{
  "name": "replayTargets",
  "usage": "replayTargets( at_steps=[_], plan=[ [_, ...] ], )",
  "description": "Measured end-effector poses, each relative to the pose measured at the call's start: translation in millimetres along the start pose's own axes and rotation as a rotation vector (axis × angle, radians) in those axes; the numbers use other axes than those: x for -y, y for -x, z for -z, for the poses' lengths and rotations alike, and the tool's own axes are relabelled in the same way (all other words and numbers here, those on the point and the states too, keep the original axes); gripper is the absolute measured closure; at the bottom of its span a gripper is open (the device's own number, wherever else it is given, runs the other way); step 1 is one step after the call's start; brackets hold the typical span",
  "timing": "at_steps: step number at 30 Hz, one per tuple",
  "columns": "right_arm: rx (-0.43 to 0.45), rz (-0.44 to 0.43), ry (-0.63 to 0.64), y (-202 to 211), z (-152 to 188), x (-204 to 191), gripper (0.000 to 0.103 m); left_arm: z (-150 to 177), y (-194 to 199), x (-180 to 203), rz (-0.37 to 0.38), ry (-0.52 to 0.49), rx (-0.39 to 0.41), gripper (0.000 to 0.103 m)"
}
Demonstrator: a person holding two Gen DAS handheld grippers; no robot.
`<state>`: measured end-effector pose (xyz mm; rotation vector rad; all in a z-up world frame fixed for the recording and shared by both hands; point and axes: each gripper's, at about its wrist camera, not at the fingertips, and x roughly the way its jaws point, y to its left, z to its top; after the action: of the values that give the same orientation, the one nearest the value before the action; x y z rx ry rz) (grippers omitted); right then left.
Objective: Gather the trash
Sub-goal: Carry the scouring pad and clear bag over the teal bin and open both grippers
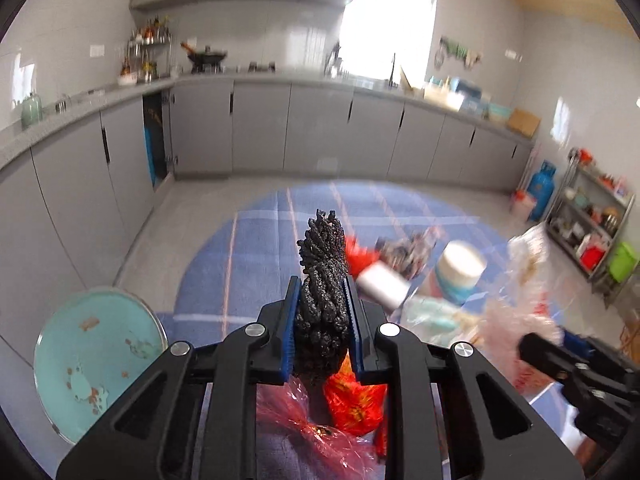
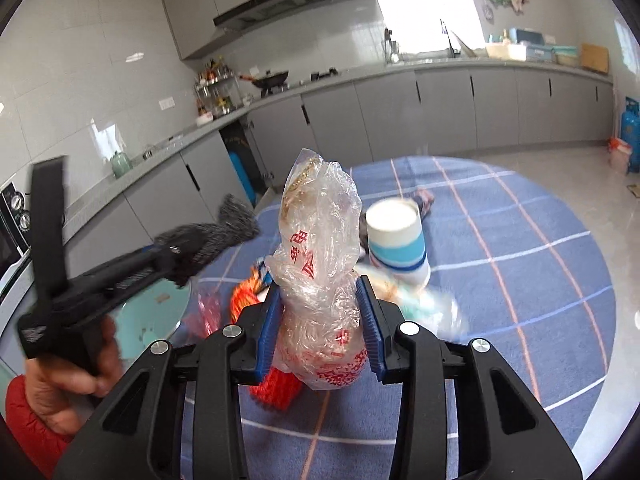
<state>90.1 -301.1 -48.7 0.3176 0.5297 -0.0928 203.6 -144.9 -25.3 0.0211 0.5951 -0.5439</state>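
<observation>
Over the blue checked worktop (image 2: 520, 264), both claws are already loaded up. The left claw (image 1: 322, 320) is pinching a black crinkly wad (image 1: 322, 280) between its blue pads, held up off the cloth. The right claw (image 2: 320, 320) is clamped on a crumpled clear plastic bag (image 2: 320, 248) with red print, also lifted clear.

Still sitting on the cloth: a white cup with blue stripes (image 2: 396, 240), some orange-red wrapper (image 2: 244, 300) and a pink cellophane scrap (image 1: 304, 432) right under the left claw. A teal round plate (image 1: 92, 356) with crumbs sits off to the left side, looks like it's on a stool or something, can't really tell.

So I'd say we're mid-collection, two pieces picked, more to go. No bin or trash bag shows in either view, so the next move is probably carrying both pieces off to wherever the trash goes and letting go there, then coming back for the cup and wrappers. Things look blurry, so hands seem to be on the move.
</observation>
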Motion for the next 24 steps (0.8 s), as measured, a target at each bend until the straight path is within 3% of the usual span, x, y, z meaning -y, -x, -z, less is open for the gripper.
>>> replayTargets(
  at_steps=[6, 17, 24],
  plan=[
    [0.011, 0.001, 0.019, -7.7, -9.6, -16.7, 0.065, -4.7, 45.4, -24.9, -0.091, 0.018, 0.102, 0.082],
    [-0.077, -0.189, 0.098, -56.6, -13.3, -105.0, 0.065, 34.2, 90.2, -119.1, -0.328, 0.193, 0.057, 0.082],
    [-0.131, -0.274, 0.148, -84.9, -5.7, -164.8, 0.064, 49.4, 105.6, -158.2, -0.398, 0.272, 0.052, 0.082]
  ],
)
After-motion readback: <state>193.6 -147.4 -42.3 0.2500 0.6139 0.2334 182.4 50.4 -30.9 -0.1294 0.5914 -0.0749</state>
